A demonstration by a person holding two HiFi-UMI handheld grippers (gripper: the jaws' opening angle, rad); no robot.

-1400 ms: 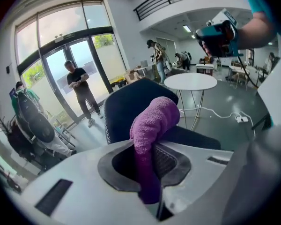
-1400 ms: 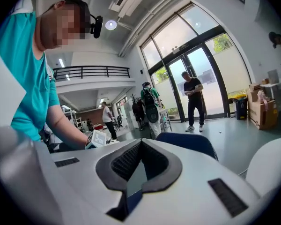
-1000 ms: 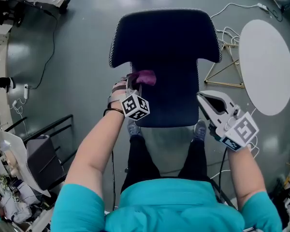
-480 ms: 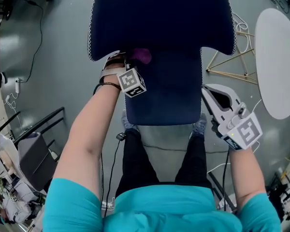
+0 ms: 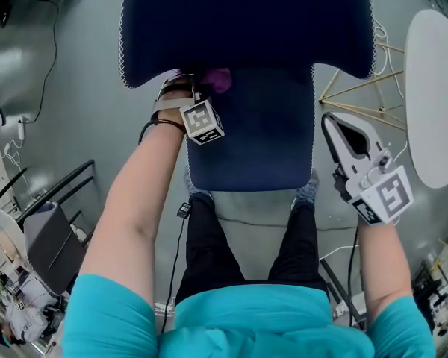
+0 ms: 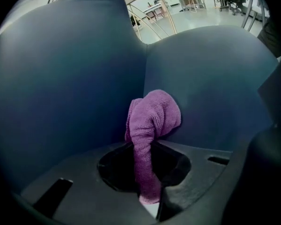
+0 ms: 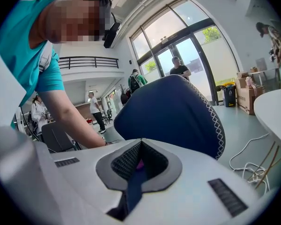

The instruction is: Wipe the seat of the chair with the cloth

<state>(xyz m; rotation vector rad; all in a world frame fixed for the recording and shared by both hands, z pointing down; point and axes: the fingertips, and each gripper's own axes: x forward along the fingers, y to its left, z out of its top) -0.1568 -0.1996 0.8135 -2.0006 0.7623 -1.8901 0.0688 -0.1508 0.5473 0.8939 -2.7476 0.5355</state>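
The dark blue chair fills the top of the head view, its seat (image 5: 261, 140) below the backrest (image 5: 246, 21). The purple cloth (image 5: 217, 80) lies bunched at the seat's back left, right under the backrest. My left gripper (image 5: 204, 95) is shut on the cloth. In the left gripper view the cloth (image 6: 152, 118) runs up from between the black jaws and presses against the blue upholstery (image 6: 65, 88). My white right gripper (image 5: 334, 124) hovers just off the seat's right edge, shut and holding nothing. Its view shows the backrest (image 7: 178, 111) side on.
A white round table (image 5: 437, 95) stands to the right, with wooden legs (image 5: 351, 88) and loose cables (image 5: 378, 37) on the grey floor. A black frame (image 5: 52, 230) sits at the left. The person's legs and shoes are at the seat's front. People (image 7: 180, 69) stand far off.
The left gripper has pushed the cloth back along the seat's left side until it sits under the backrest. The head has leaned forward. The right gripper stays beside the seat's right edge.
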